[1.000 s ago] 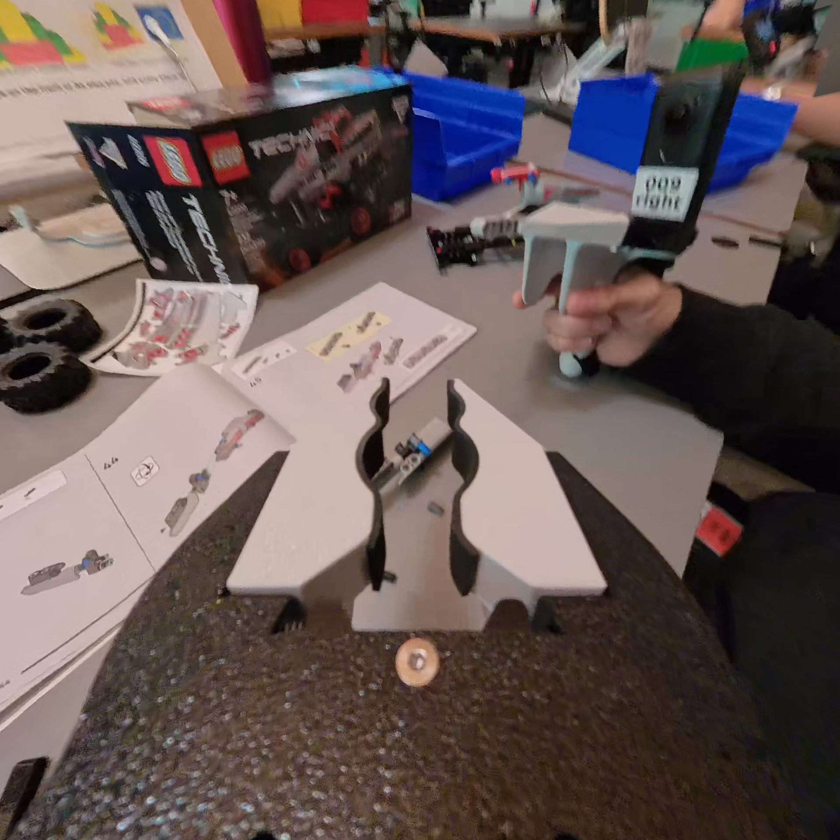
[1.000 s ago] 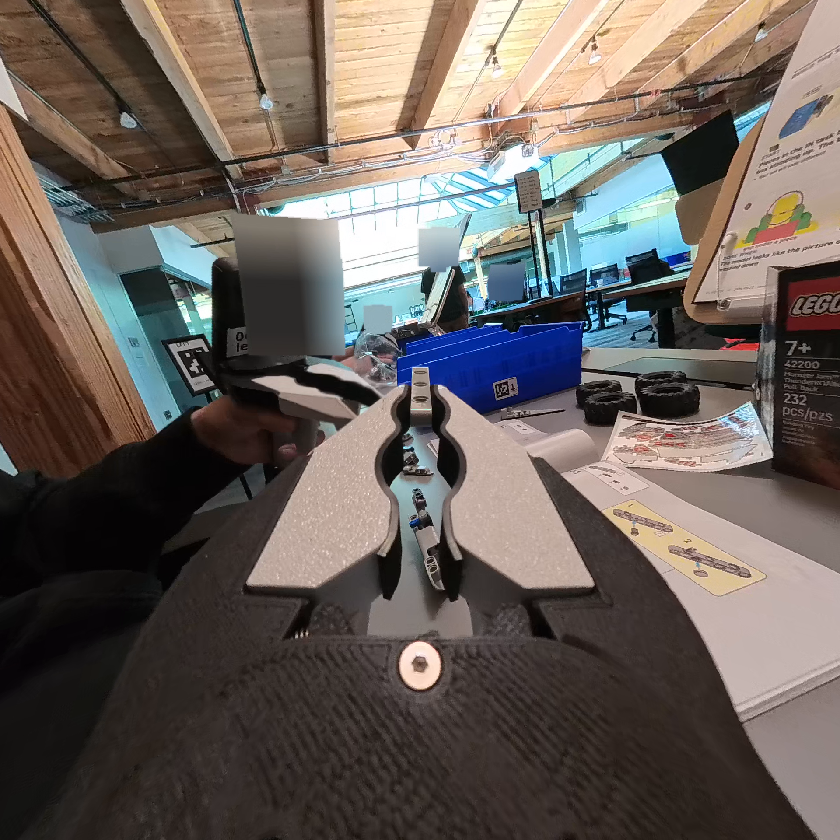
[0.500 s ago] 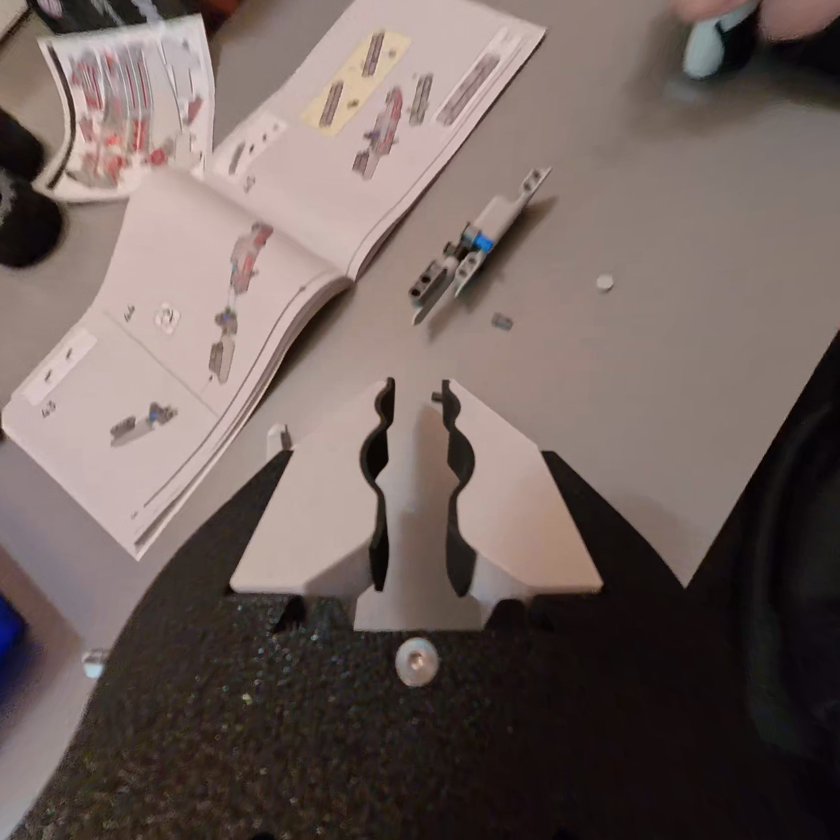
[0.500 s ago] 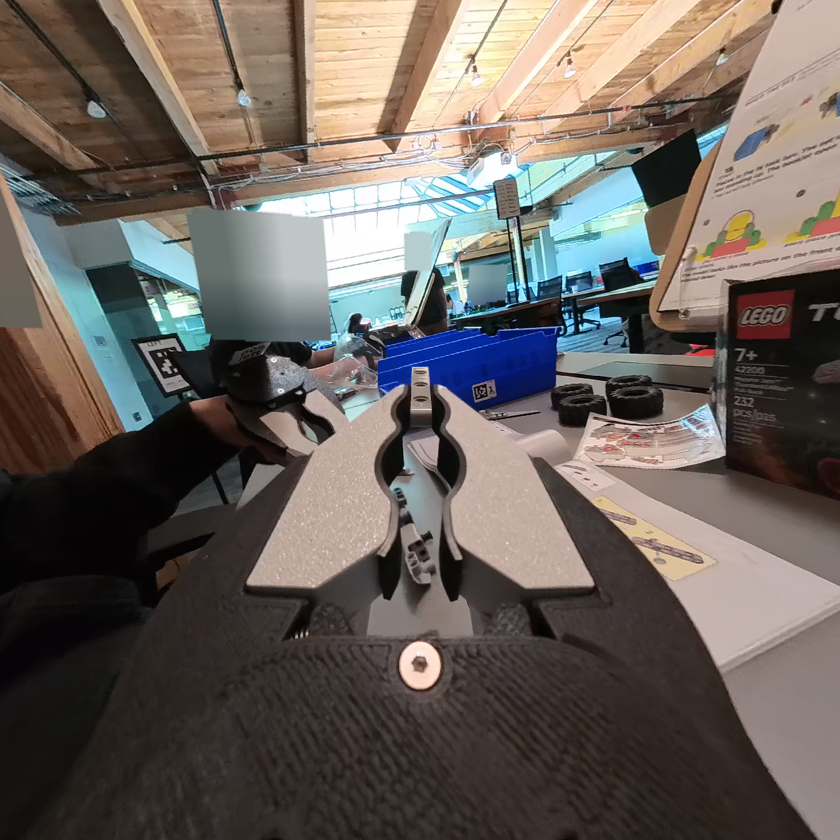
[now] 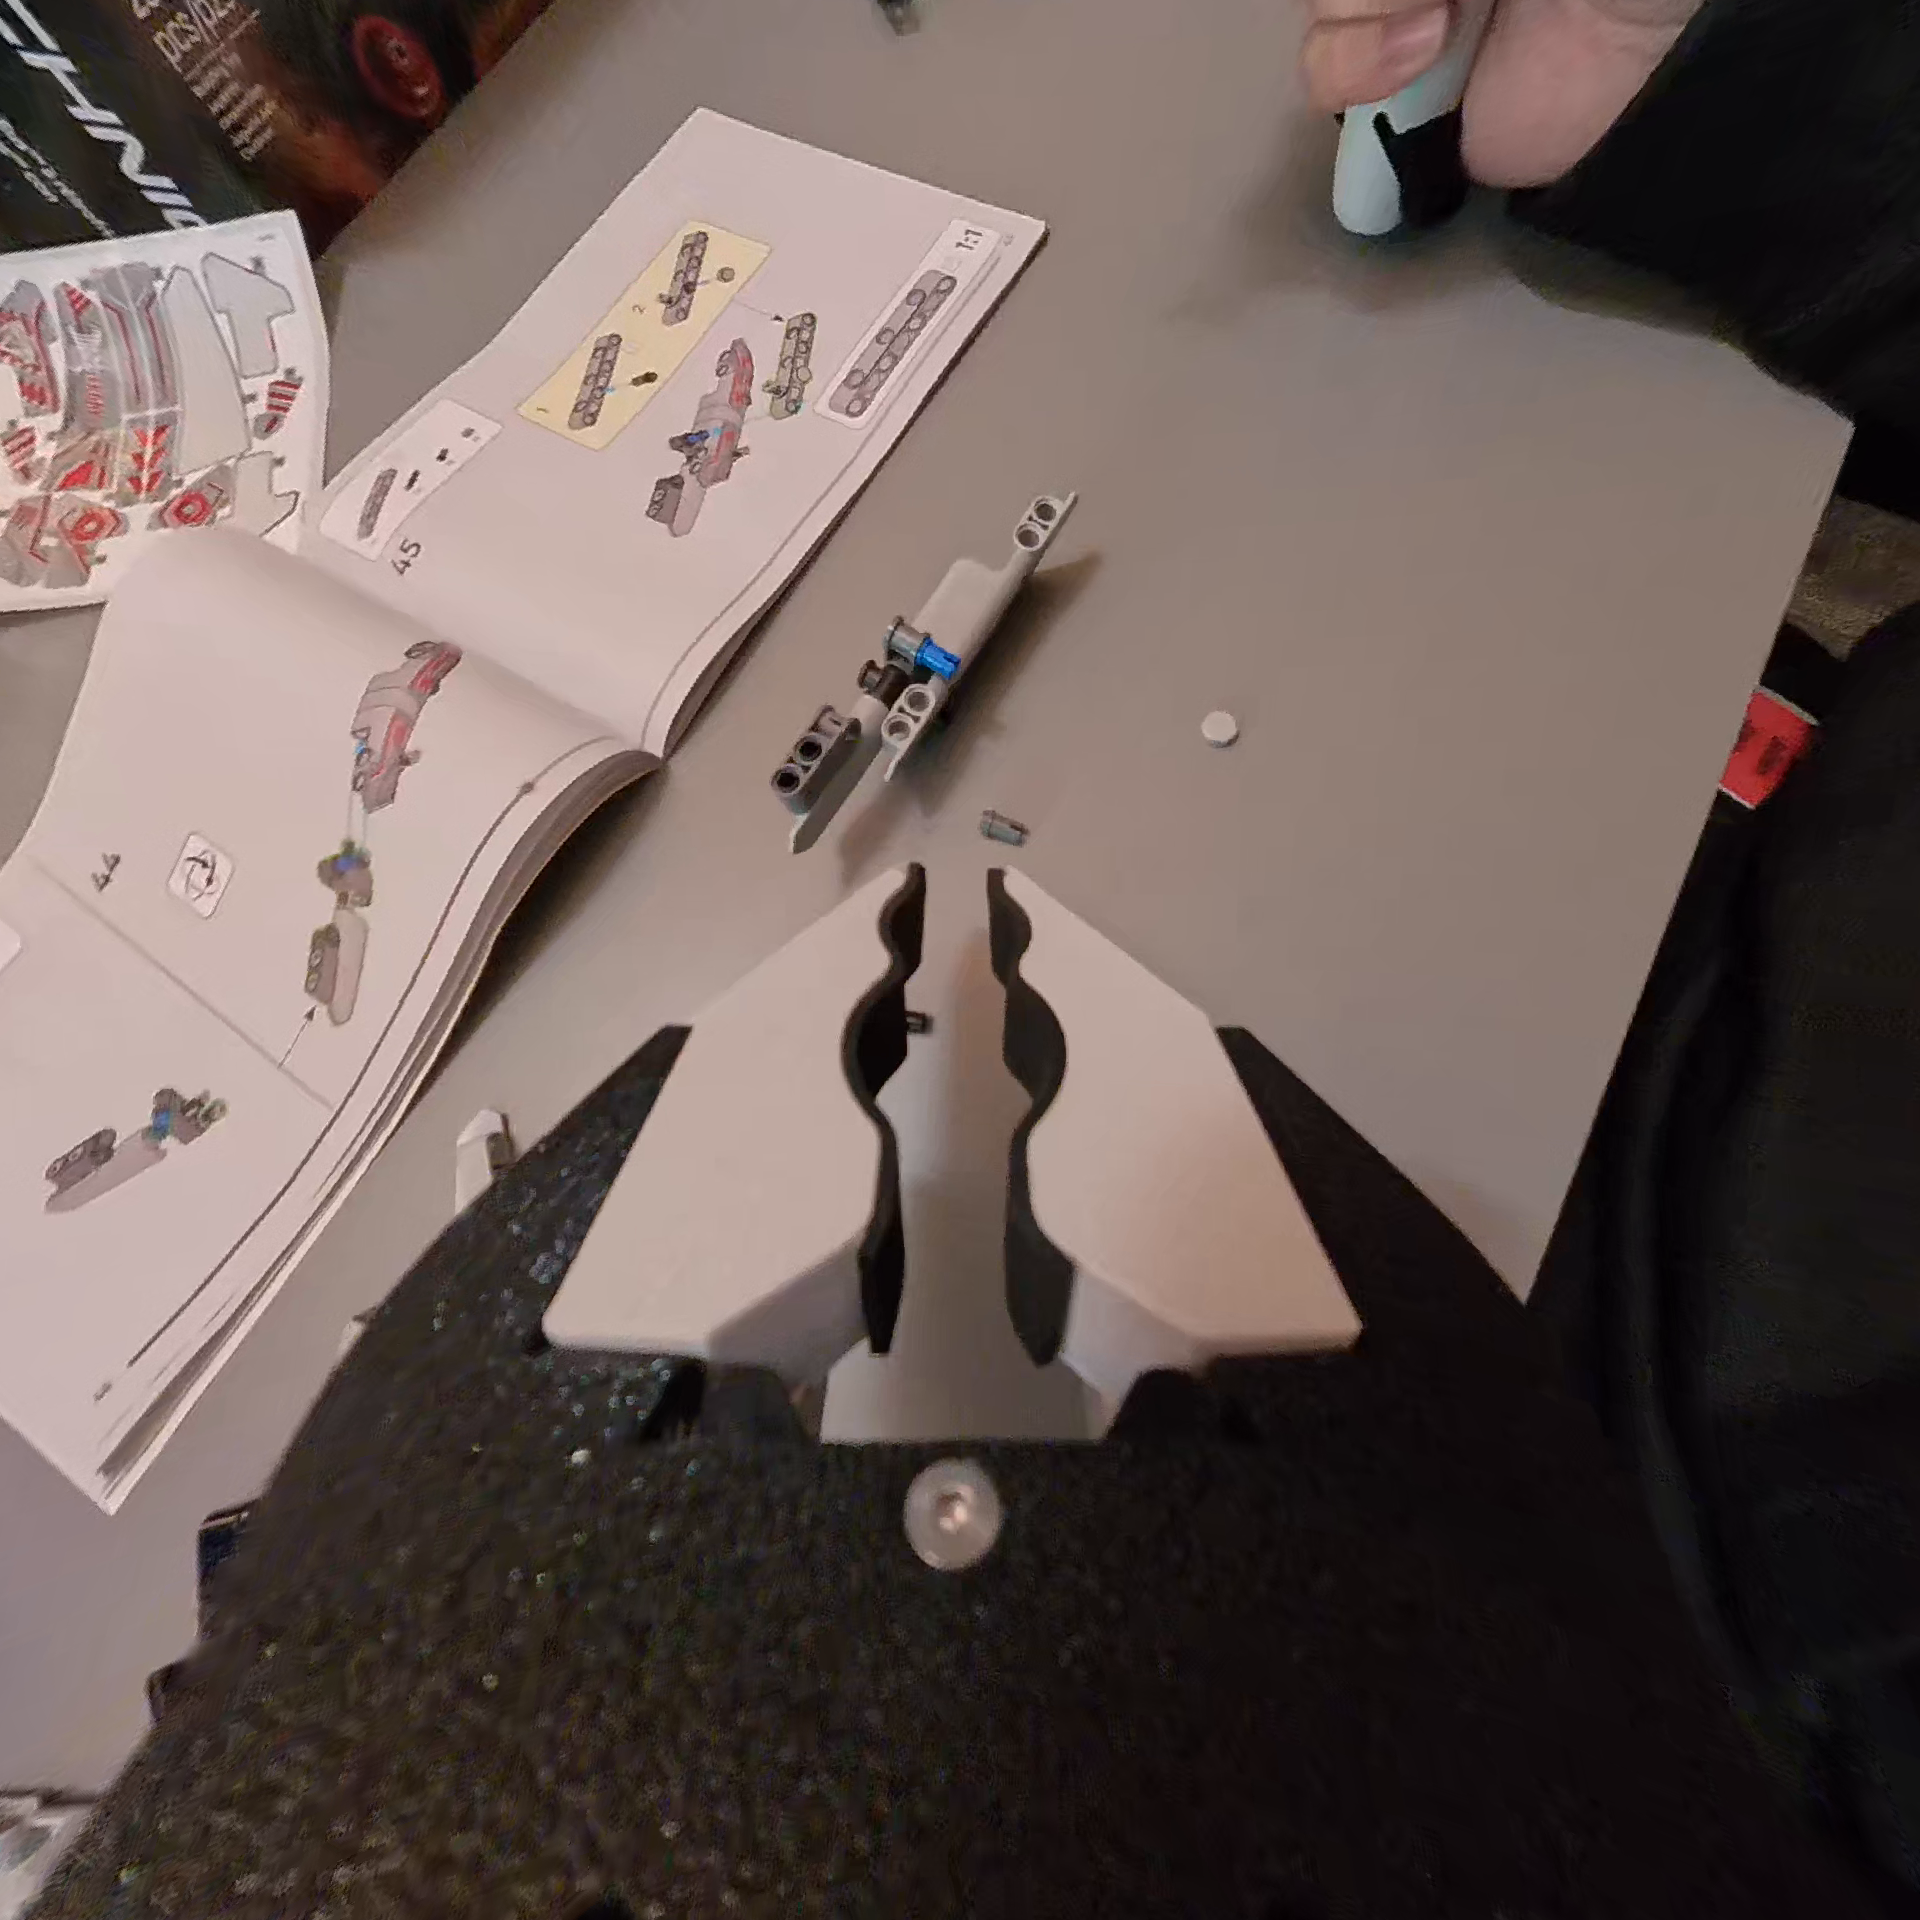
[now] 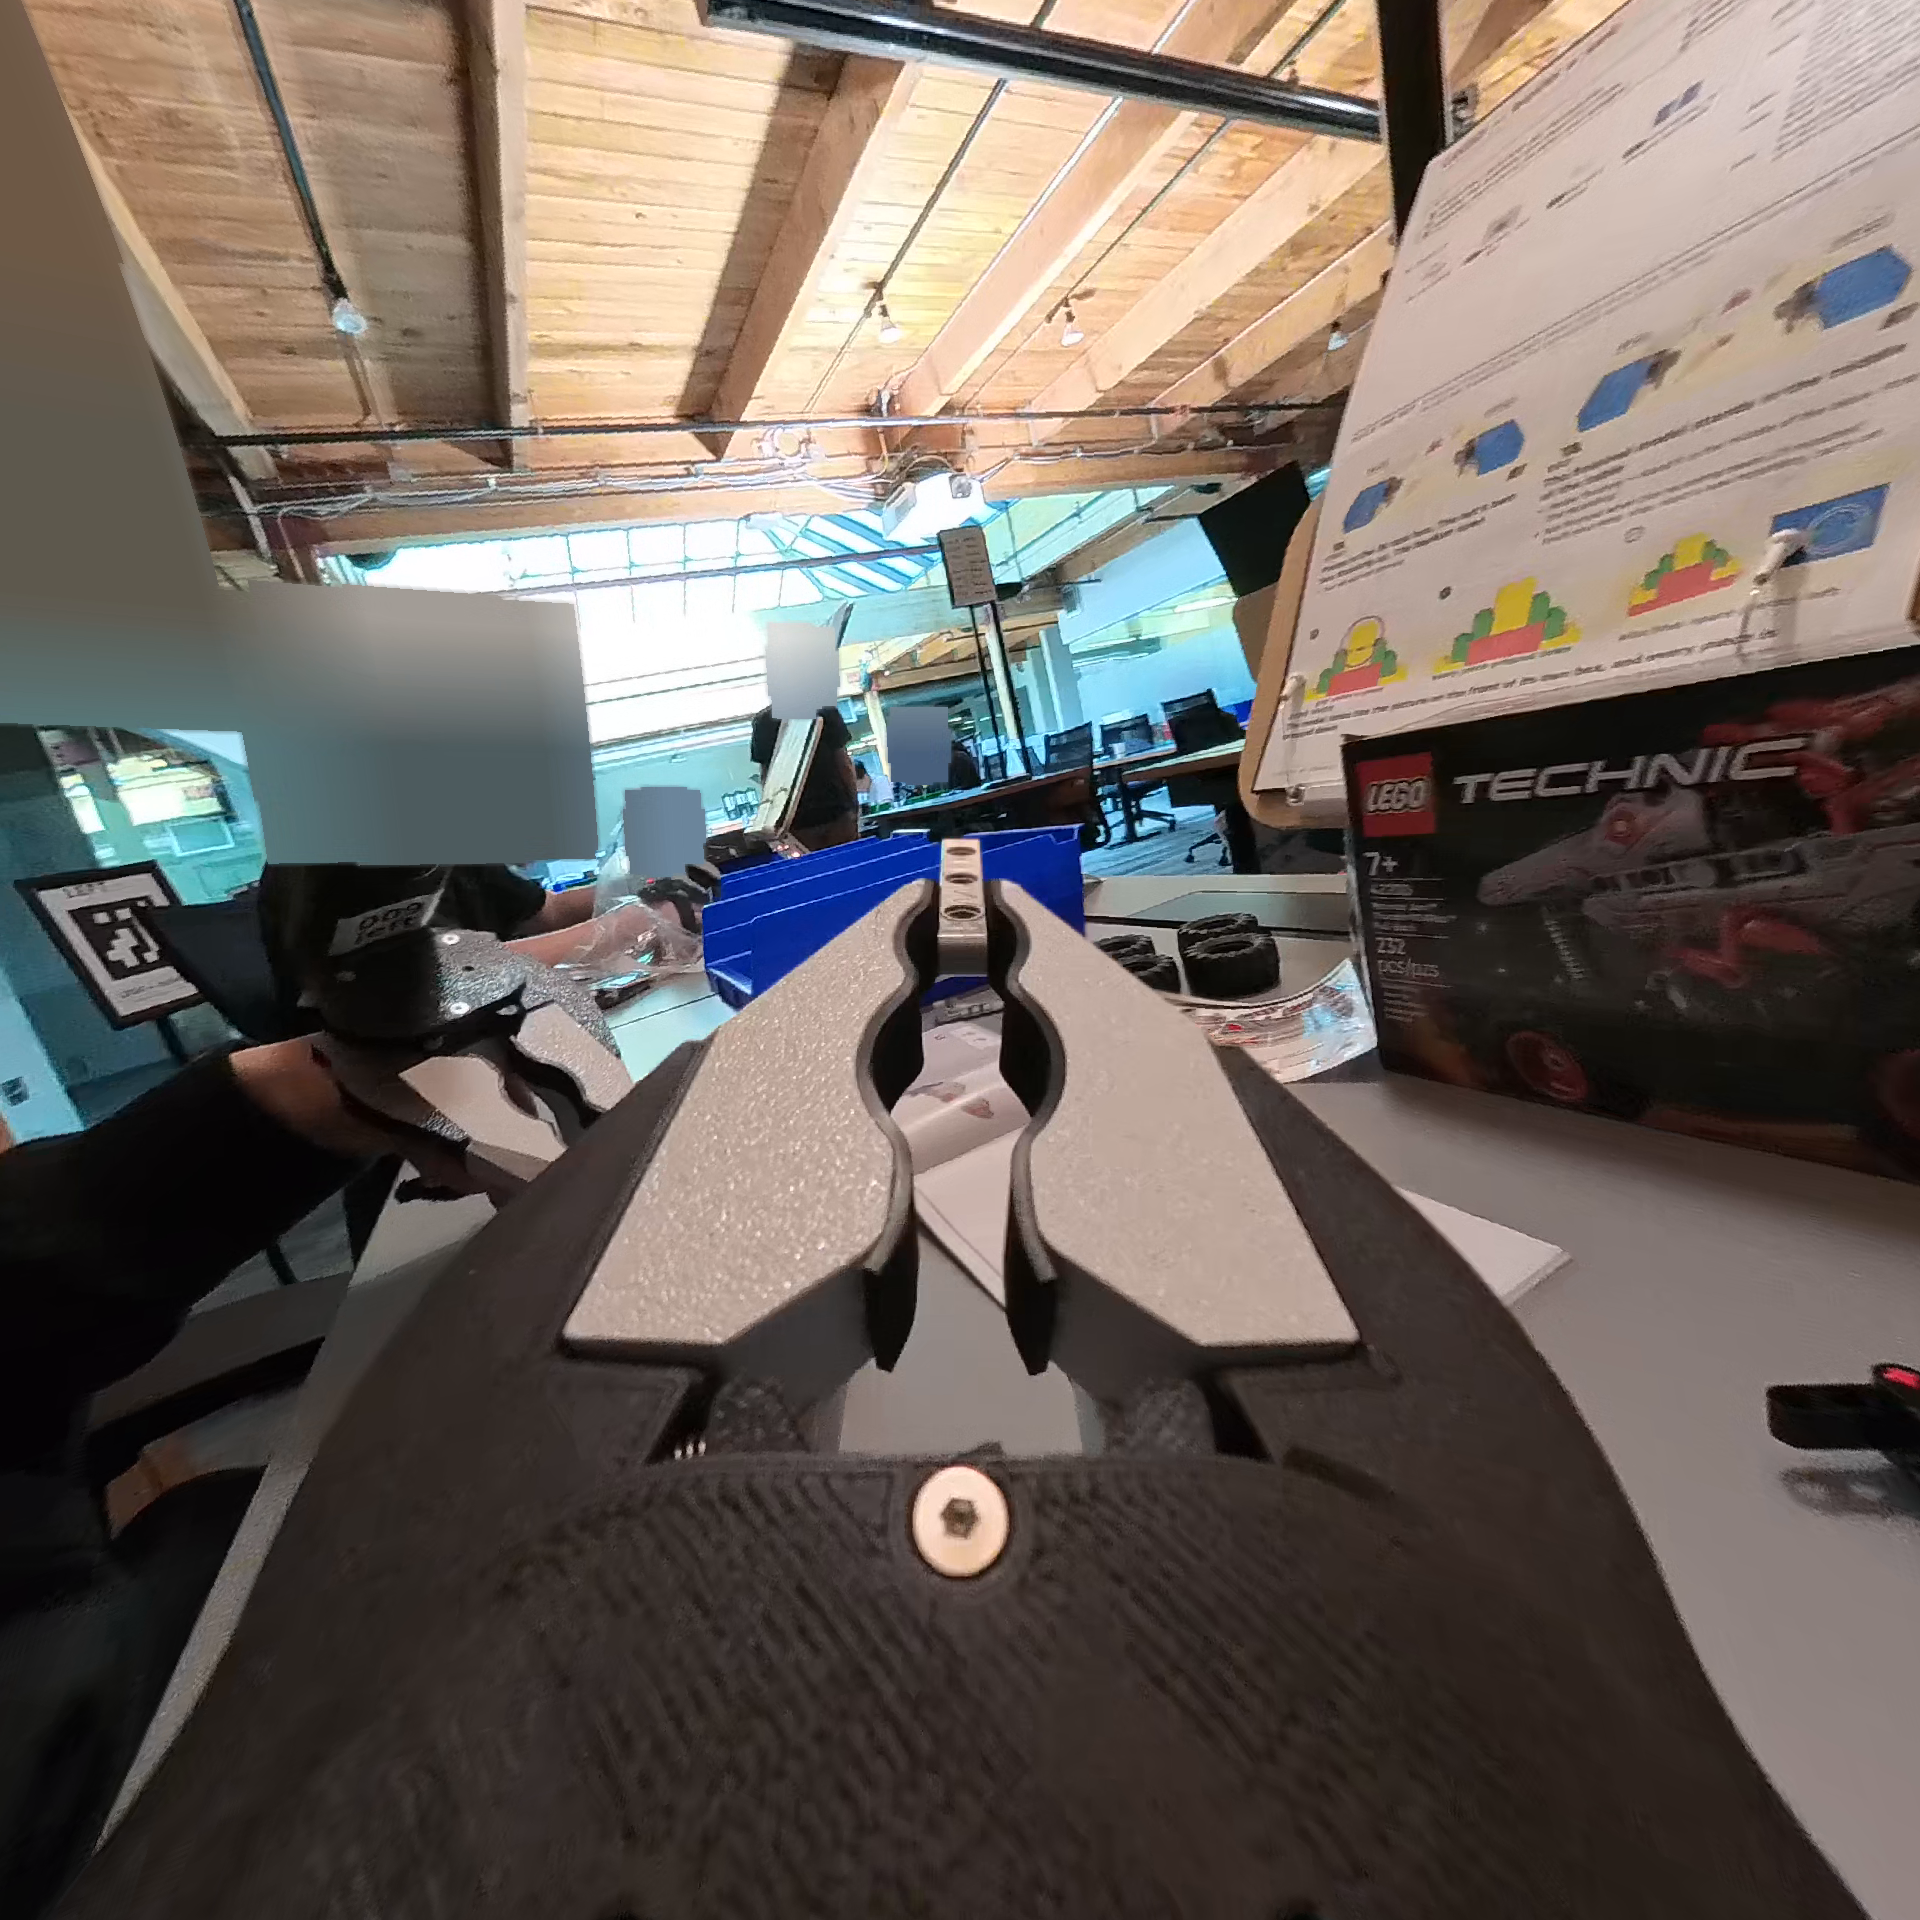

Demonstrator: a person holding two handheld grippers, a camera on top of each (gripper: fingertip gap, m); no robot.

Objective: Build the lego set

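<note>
Through the left wrist camera, I see the grey lego assembly lying on the grey table, long axis diagonal, pointing up-right, just beyond my left gripper, parted and empty. The open instruction booklet lies beside it.

Through the right, my right gripper pinches a grey beam upright; the lego box stands right.

- Tabletop: showing plain grey.
- Lego subassembly: showing light grey, with blue pin.
- Bin: showing blue.
- Tyres: showing black.
- Lego beam: showing light grey.
</note>
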